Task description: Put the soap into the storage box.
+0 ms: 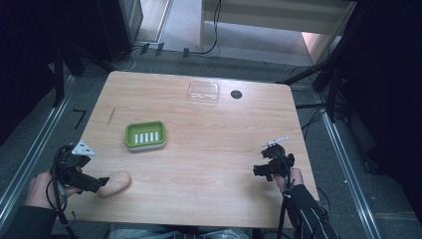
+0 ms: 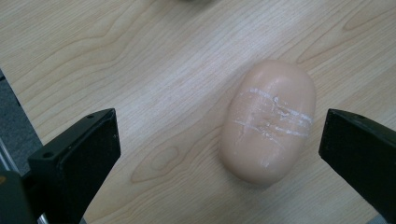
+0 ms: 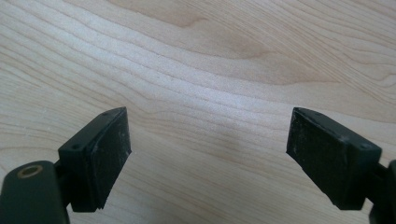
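On grained wood table (image 1: 209, 149) | smooth oval soap (image 2: 267, 122), unheld | left tongs (image 2: 219, 154), right tongs (image 3: 208, 154) apart

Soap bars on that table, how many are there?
1. The one soap bar lies at the table's near left corner, between the open left claw's jaws; the green soap dish holds none.

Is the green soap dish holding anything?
Empty: the green soap dish shows only its white slats; the soap lies on the table.

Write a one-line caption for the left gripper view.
Open left gripper poised over a scratched beige soap bar lying on the wooden table.
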A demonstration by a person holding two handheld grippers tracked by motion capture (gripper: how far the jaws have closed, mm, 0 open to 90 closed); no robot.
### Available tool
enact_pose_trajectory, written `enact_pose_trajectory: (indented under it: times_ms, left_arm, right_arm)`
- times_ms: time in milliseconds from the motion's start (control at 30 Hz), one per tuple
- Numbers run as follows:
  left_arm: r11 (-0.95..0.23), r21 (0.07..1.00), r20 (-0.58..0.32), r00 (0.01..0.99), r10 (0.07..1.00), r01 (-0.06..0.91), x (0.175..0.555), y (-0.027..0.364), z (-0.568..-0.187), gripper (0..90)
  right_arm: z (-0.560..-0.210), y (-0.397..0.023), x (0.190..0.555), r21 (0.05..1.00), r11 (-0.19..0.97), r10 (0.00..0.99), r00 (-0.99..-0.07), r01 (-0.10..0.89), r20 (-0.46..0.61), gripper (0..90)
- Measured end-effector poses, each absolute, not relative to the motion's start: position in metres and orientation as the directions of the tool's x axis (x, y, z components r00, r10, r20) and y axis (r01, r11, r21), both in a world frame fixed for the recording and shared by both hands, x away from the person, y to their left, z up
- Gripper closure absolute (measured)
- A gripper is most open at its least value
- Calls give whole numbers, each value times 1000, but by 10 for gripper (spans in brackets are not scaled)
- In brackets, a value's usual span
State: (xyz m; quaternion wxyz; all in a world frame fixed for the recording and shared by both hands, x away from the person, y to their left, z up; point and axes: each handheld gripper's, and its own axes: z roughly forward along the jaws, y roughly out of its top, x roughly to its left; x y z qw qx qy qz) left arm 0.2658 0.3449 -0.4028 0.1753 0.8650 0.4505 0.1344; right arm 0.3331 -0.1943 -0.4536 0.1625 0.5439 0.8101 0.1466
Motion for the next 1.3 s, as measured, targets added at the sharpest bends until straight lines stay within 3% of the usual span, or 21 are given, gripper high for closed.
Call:
enact_pose_trajectory:
  times_ms: [1300]
  left_arm:
    - [-647,327,80,662,745,688,265,320,-420,0]
  right_arm:
    - [-454,-190,333,405,382,922,-372,831,-106,143]
